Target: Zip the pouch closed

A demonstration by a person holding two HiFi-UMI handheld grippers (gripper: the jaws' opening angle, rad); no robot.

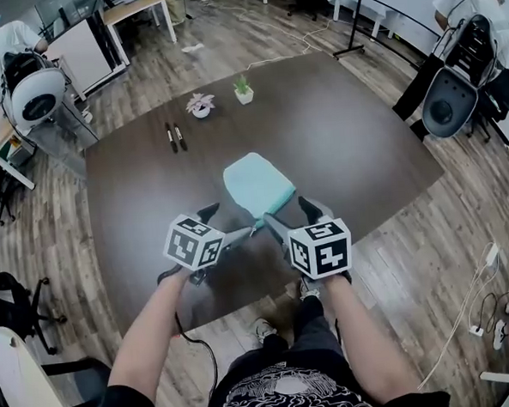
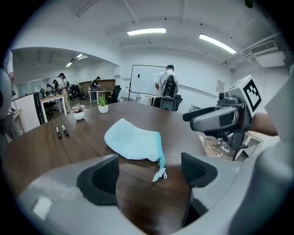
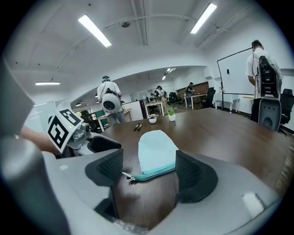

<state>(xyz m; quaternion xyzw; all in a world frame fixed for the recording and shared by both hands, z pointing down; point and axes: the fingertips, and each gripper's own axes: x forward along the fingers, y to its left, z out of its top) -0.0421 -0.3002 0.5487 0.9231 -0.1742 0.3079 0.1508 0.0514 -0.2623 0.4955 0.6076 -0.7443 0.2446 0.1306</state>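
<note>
Light-blue pouch [image 1: 258,183] lies flat on dark table [image 1: 353,132], toward near edge, about midway along it. Teal zipper [image 3: 154,174] runs along pouch's near end; pull tab [image 2: 160,174] lies on tabletop.

Left gripper [image 1: 231,221] at pouch's near-left corner, jaws wide, gripping nothing. Right gripper [image 1: 291,215] at near-right corner, jaws wide, zipper end between pads, not pressed.

Two pens [image 1: 176,136] and two small potted plants [image 1: 222,97] toward far edge.

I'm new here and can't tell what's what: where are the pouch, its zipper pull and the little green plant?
pouch [image 1: 257,183], head view, middle of its blue fabric.
zipper pull [image 2: 159,174], left gripper view, its white tab.
green plant [image 1: 243,87], head view, its leaves.
</note>
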